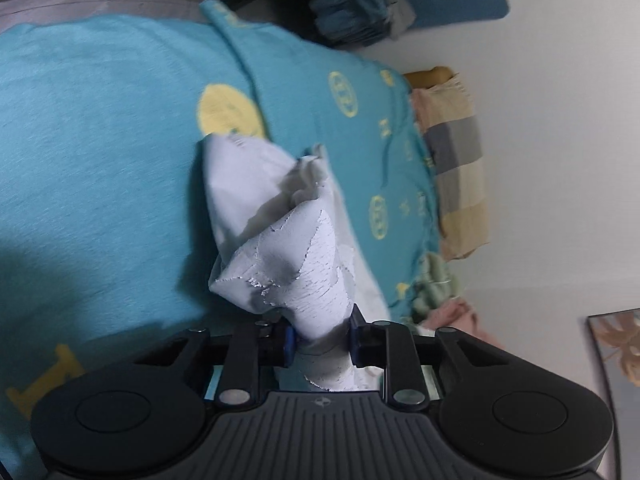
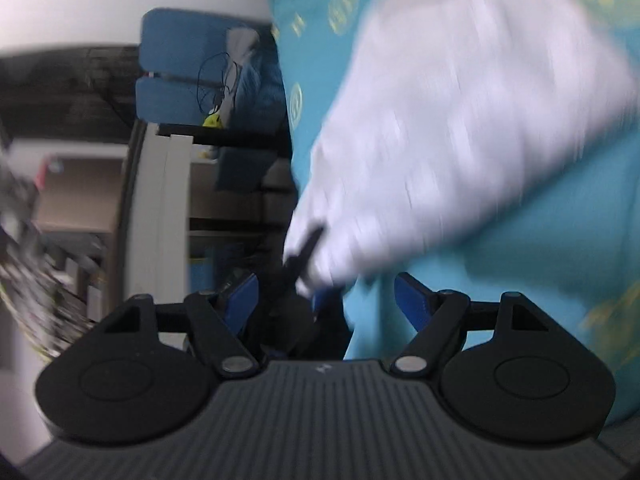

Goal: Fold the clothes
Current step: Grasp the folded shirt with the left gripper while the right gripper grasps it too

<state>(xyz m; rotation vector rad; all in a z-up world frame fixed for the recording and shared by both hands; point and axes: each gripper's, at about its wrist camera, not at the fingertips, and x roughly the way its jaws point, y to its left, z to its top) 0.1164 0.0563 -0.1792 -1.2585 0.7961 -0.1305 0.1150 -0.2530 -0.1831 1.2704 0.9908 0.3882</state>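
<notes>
Landmark: teal bedspread (image 1: 100,128) with yellow printed emblems; everything below is placed against it.
White garment (image 1: 280,248): thin pale cloth, bunched and lifted just above the teal bedspread, its far end trailing down to touch the spread beside a round yellow emblem.
Left claw (image 1: 322,344): closed on a gathered wad of the white garment; cloth bulges out between the blue pads and fans upward from them.
Right claw (image 2: 324,296): jaws spread wide, nothing between the pads; it sits at the near edge of the bedspread with the white garment (image 2: 460,120) just ahead. View heavily blurred.
Dark tip near right claw: a black part shows against the garment's lower corner; probably the other tool, cannot confirm.
Handling (judgement): light, limp, no stiffness; it will sag and crumple from any single hold, and thin fabric may slide out of a shallow pinch.
Where to grip (judgement): a free corner or hem edge away from the left claw's hold, so the cloth can be stretched flat over the bedspread.
Beyond bedspread's far edge: striped folded textile (image 1: 460,168) and other heaped laundry.
</notes>
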